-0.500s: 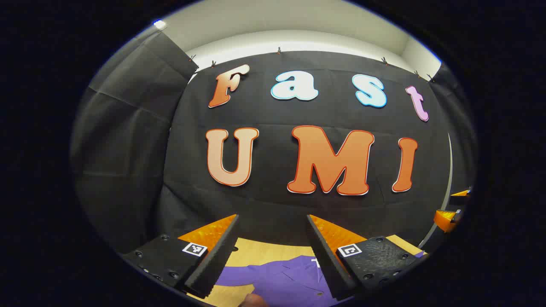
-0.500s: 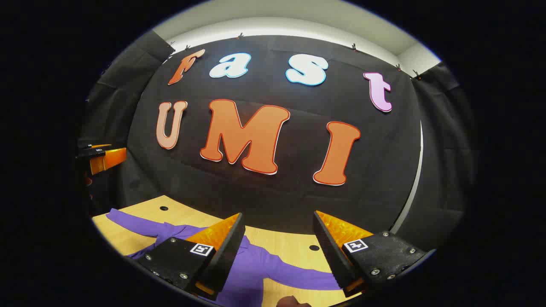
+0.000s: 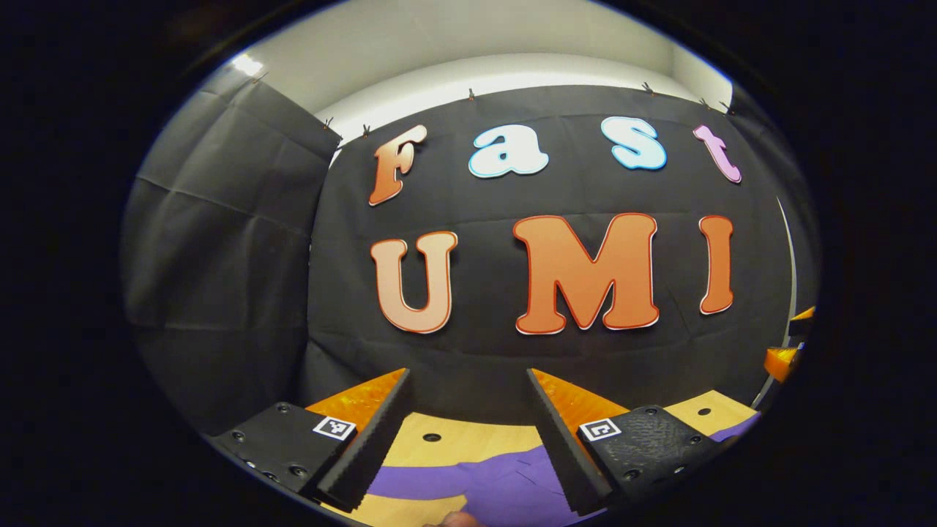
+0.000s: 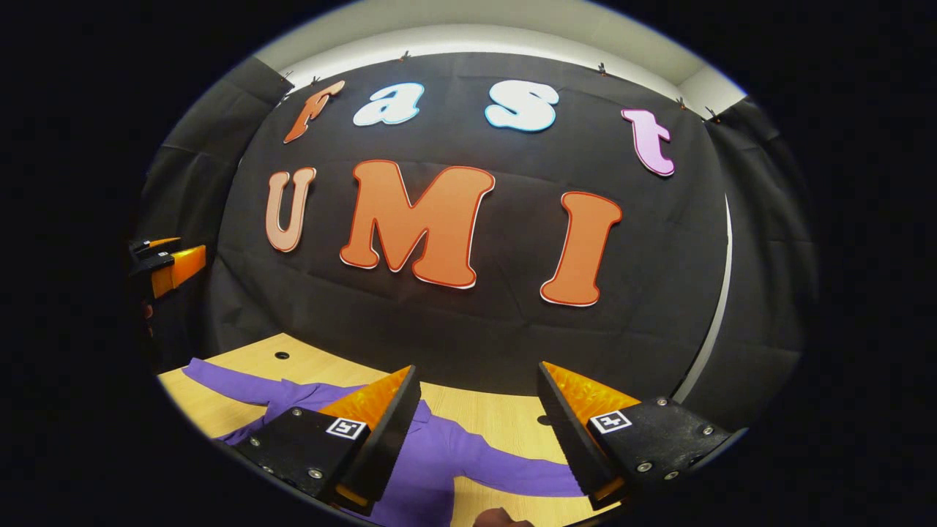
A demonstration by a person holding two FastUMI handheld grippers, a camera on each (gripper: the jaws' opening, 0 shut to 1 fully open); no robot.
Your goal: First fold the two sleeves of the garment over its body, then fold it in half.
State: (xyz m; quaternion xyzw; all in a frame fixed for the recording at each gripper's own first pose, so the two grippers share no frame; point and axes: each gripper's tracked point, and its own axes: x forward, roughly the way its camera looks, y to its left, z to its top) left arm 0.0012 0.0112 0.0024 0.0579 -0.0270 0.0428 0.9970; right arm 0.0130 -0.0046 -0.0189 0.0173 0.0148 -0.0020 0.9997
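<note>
1. The garment (image 4: 439, 454), a purple long-sleeved top, lies spread flat on the tabletop (image 4: 498, 417). Its sleeves stretch out to either side, so neither sleeve fold looks done.
2. The right tongs (image 4: 479, 432) stand wide apart with nothing between them. They hang above the garment and point more at the booth wall than at the cloth. I judge this a ready pose before reaching down.
3. In the right gripper view one sleeve (image 4: 527, 479) runs out under the gap of the tongs, and the other sleeve (image 4: 227, 380) reaches toward the far left corner of the tabletop.
4. The left tongs (image 3: 468, 435) are also wide and hold nothing. They sit above the tabletop (image 3: 454, 446), with the garment (image 3: 505, 490) low between and under the fingers.
5. In the left gripper view a sleeve (image 3: 417, 481) lies flat just beside the left finger, which suits a first grasp there.
6. Each view catches the other tongs at its edge (image 4: 172, 267) (image 3: 787, 359), well apart, so the two are held on opposite sides of the garment.
7. No containers are in sight; the tabletop carries the garment and shows a few small round holes (image 4: 282, 356).
8. The cloth is thin and limp, so a grasp near a cuff should drag less.
</note>
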